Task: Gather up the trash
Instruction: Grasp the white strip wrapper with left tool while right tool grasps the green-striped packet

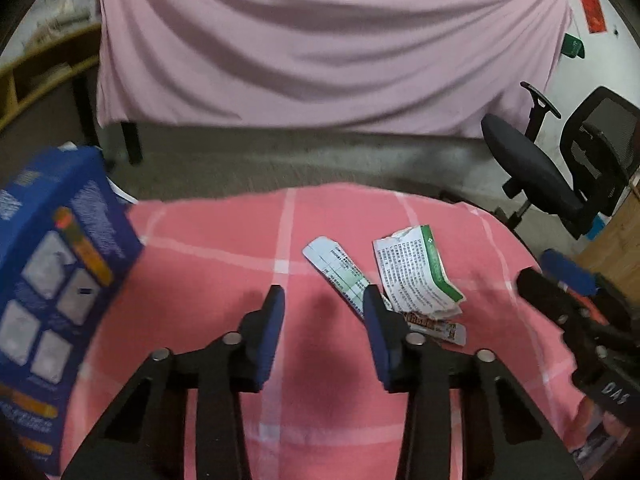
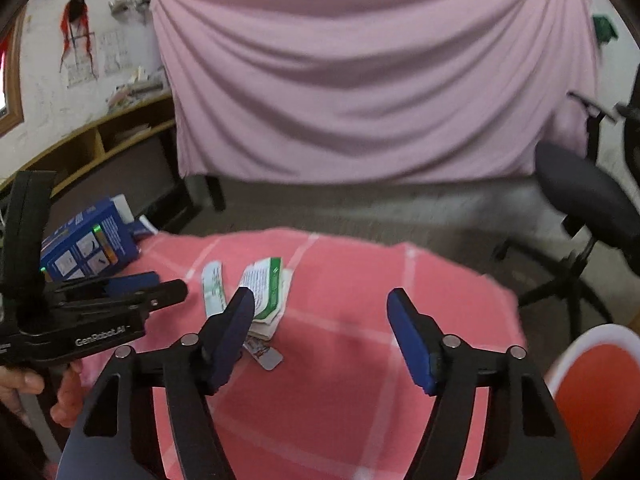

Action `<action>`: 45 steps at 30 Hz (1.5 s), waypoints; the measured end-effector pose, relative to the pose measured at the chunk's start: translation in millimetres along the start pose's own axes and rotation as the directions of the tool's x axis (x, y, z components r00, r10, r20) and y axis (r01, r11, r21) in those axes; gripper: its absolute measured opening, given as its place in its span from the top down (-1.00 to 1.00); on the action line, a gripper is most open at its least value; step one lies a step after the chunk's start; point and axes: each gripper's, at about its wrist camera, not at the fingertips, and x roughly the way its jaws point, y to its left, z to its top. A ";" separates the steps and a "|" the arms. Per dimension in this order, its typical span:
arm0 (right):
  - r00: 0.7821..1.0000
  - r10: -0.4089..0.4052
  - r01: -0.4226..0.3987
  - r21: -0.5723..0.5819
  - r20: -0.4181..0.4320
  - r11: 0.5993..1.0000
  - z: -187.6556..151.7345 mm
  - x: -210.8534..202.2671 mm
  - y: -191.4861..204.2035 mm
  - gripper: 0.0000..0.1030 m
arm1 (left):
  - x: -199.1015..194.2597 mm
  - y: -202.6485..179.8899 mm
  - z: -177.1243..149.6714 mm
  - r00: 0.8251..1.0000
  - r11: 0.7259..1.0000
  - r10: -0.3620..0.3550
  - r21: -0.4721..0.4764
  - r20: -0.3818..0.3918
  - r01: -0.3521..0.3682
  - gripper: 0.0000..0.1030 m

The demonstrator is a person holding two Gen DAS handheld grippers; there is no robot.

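Note:
Several pieces of paper trash lie together on the pink checked tablecloth [image 1: 200, 260]: a crumpled white-and-green leaflet [image 1: 416, 276] [image 2: 268, 284], a long white-green strip [image 1: 332, 264] [image 2: 212, 284] and a small brown-white wrapper [image 1: 444, 328] [image 2: 268, 356]. My left gripper [image 1: 323, 294] [image 2: 168, 284] hovers just left of the pile, open, with bare cloth between its fingers; its right finger hides the strip's near end. My right gripper [image 2: 321, 296] [image 1: 548, 272] stands open to the right of the pile, its left finger in front of the leaflet, nothing between its pads.
A blue printed box [image 1: 60, 280] [image 2: 88, 240] stands at the table's left edge. Beyond the table are grey floor, a draped pink sheet [image 1: 320, 40], wooden shelves [image 2: 100, 136] and a black office chair [image 1: 560, 168]. An orange-and-white round object [image 2: 600, 392] sits low right.

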 end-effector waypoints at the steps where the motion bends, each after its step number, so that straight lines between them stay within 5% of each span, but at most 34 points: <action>1: 1.000 0.017 -0.016 0.007 -0.021 1.000 1.6 6.3 -1.3 -0.13 | 3.0 1.6 4.2 1.000 1.000 -0.006 -0.007 -0.009 0.006 0.45; 14: 0.978 0.090 -0.105 -0.069 -0.189 0.992 3.7 55.4 30.3 -0.11 | 11.3 21.3 23.2 0.998 0.996 -0.025 -0.090 -0.062 0.019 0.59; 17: 0.975 0.071 -0.089 -0.075 -0.211 0.993 1.0 59.8 30.2 -0.09 | 8.7 23.2 23.0 0.998 0.996 -0.022 -0.089 -0.061 0.016 0.59; 19: 0.972 0.064 -0.084 -0.079 -0.225 0.993 -0.1 63.1 29.8 0.17 | 8.5 22.8 22.1 0.998 0.996 -0.023 -0.085 -0.061 0.018 0.59; 24: 0.972 0.061 -0.081 -0.079 -0.228 0.994 -0.9 60.7 25.4 0.18 | 10.1 19.3 21.6 0.996 0.996 -0.060 -0.067 -0.064 0.055 0.59; 34: 0.971 -0.063 0.052 -0.055 -0.231 0.997 -8.4 42.6 -20.8 0.18 | 21.8 -0.6 26.1 0.984 0.991 -0.134 -0.029 -0.115 0.132 0.56; 38: 0.972 -0.064 0.055 -0.046 -0.228 0.997 -11.4 37.5 -28.3 0.18 | 27.9 -12.6 26.3 0.985 0.993 -0.113 0.019 -0.130 0.117 0.39; 45: 0.971 -0.065 0.056 -0.048 -0.229 0.997 -12.3 36.3 -27.1 0.18 | 38.2 -36.5 18.4 0.992 0.992 -0.002 0.122 -0.123 0.017 0.40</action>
